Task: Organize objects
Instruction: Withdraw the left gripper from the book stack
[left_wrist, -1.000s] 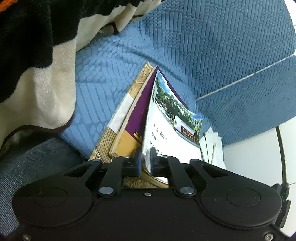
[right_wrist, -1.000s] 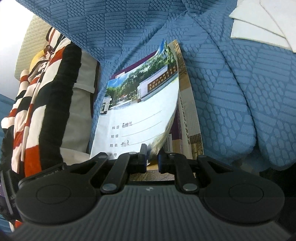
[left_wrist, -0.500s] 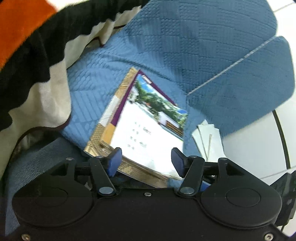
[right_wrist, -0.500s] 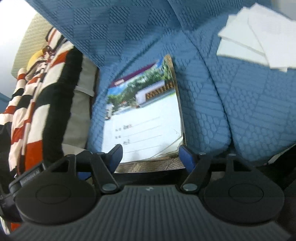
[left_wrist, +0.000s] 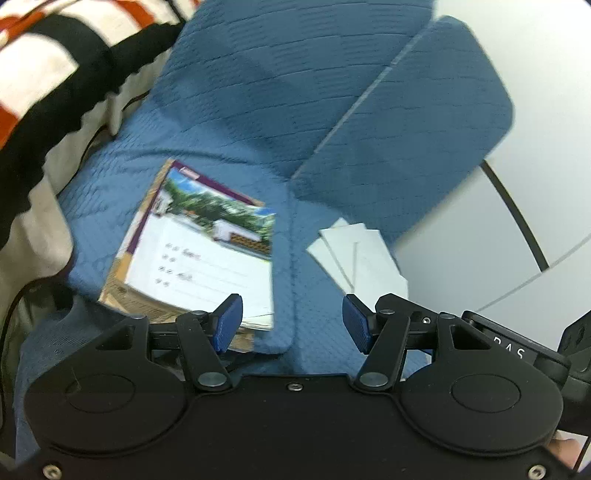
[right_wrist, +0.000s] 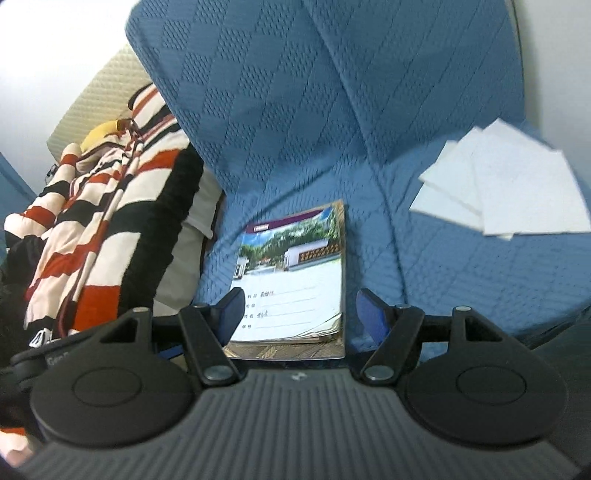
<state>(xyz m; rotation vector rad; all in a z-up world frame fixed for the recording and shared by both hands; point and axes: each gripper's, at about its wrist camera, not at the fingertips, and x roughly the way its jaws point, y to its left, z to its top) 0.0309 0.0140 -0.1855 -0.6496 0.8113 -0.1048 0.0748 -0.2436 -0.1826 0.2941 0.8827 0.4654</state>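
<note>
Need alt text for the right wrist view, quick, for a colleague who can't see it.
The open right gripper hovers over a stack of booklets lying flat on a blue sofa seat. White paper sheets lie to the right, a striped blanket to the left.

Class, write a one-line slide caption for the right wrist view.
Open right tool above stacked notebooks on a blue sofa, white papers to their right.

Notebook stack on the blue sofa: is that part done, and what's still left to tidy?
Done, it seems: the notebook lies flat atop the books on the blue sofa. In hand: nothing; the left tongs and right tongs are both open and empty. Left: the loose white papers fanned out on the cushion, and perhaps the striped blanket.
</note>
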